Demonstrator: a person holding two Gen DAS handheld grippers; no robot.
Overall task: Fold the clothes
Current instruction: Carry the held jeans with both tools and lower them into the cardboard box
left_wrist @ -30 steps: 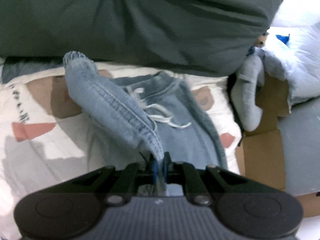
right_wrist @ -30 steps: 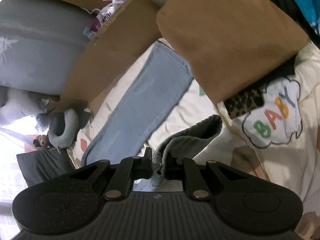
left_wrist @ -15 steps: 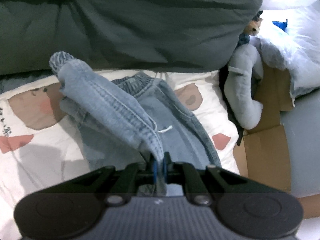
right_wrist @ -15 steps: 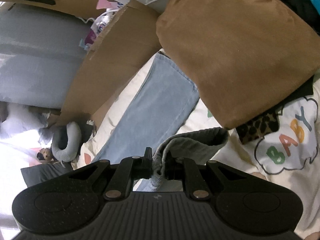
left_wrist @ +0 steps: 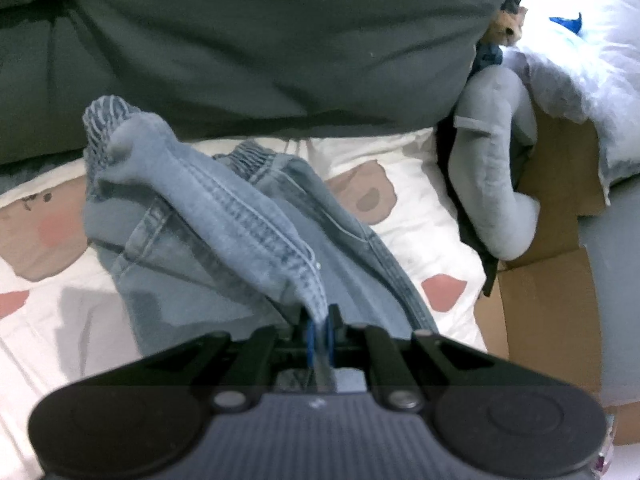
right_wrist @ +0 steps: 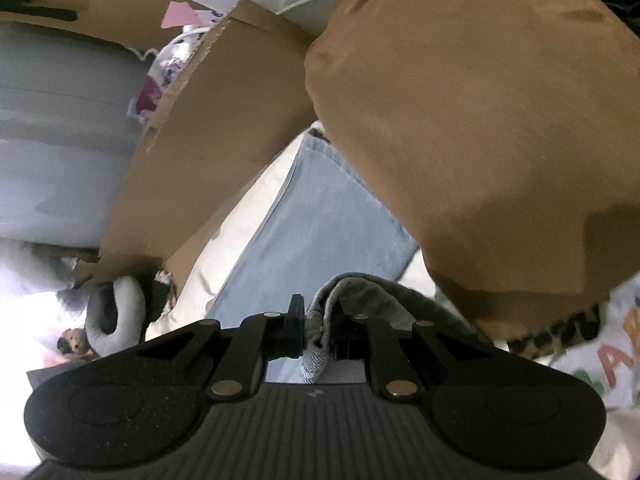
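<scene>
Light blue jeans [left_wrist: 224, 216] lie on a white printed bedsheet [left_wrist: 60, 312]. My left gripper [left_wrist: 320, 326] is shut on a seam edge of the jeans near the waistband, and holds that fold lifted over the rest of the garment. In the right wrist view, my right gripper [right_wrist: 320, 330] is shut on the hem of one jeans leg, lifted above the other leg [right_wrist: 316, 232], which lies flat on the sheet.
A dark grey duvet [left_wrist: 260, 40] bulges behind the waistband. A grey neck pillow [left_wrist: 488, 176] and cardboard [left_wrist: 540, 300] lie to the right. A brown cushion [right_wrist: 480, 120] overlaps the flat leg's end, with a cardboard sheet [right_wrist: 208, 160] on the left.
My left gripper has carried the lifted fold further over the jeans; the drawstring is now hidden. My right gripper has moved closer to the brown cushion with the hem in it.
</scene>
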